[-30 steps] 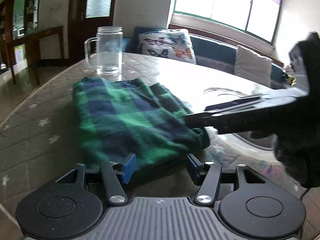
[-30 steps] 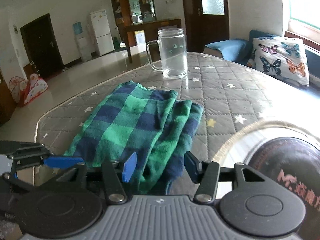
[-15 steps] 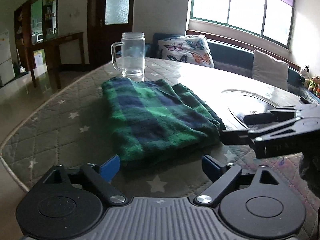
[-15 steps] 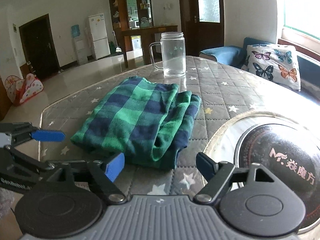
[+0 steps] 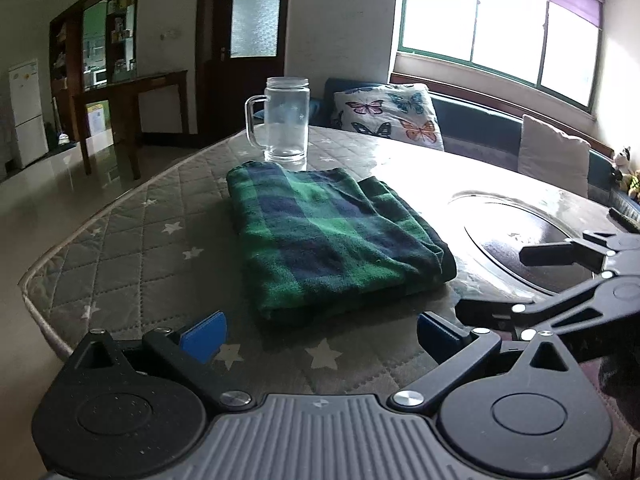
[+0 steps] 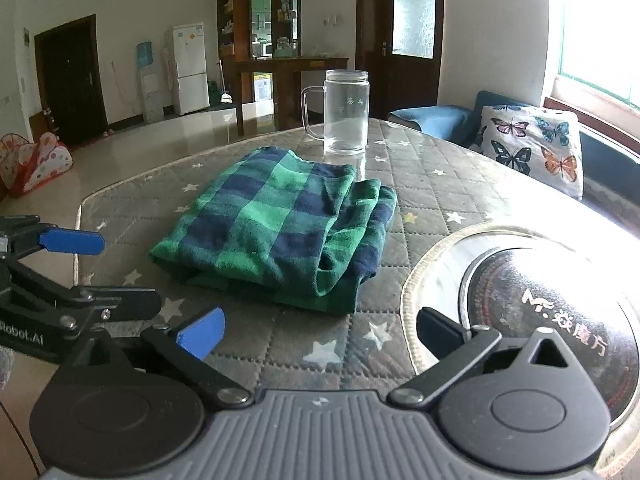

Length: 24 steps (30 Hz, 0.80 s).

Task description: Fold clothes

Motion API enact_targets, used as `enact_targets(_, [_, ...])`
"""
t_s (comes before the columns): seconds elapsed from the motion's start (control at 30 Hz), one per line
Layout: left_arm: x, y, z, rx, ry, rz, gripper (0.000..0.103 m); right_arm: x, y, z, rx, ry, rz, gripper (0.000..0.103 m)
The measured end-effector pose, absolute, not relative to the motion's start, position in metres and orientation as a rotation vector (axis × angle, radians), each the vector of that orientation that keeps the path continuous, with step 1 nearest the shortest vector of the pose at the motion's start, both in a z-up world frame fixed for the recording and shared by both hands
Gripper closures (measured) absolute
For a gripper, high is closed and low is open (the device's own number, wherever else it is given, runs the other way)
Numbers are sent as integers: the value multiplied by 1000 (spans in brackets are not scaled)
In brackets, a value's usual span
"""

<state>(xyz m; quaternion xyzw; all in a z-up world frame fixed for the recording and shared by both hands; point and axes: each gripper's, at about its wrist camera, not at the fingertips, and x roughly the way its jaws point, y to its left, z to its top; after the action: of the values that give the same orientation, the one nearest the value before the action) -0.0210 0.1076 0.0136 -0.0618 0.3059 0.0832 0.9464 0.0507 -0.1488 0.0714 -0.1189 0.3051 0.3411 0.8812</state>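
Grey quilted cloth with white stars covers the table, which fills the middle band of both wrist views, and a round dark cooktop is set into it at the right of each frame. On the cover lies the green and navy checked garment, folded into a thick stack of layers at the centre of both views, with its looser layered edges towards the cooktop side. A clear glass mug stands just beyond the garment's far edge, in the upper centre of the frame.

The fold looks finished or close to it, so the step in hand seems to be a release and a check. Done well, that means both tools draw straight back and up without snagging the top layer. If the stepped right-hand layers need squaring, a light nudge at that edge should do, kept away from the mug.

The left gripper sits at the bottom of its view with its blue-tipped fingers spread wide and nothing between them. The garment's near edge lies just ahead of it, apart from both tips. The right gripper is likewise spread wide and empty. The garment's near corner sits just ahead of the gap, not touching.
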Motion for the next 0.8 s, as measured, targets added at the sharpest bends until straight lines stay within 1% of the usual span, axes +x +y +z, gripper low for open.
enact_targets(0.8, [-42, 99, 10, -166, 625, 235, 0, 23, -162, 64, -255, 627, 637, 0])
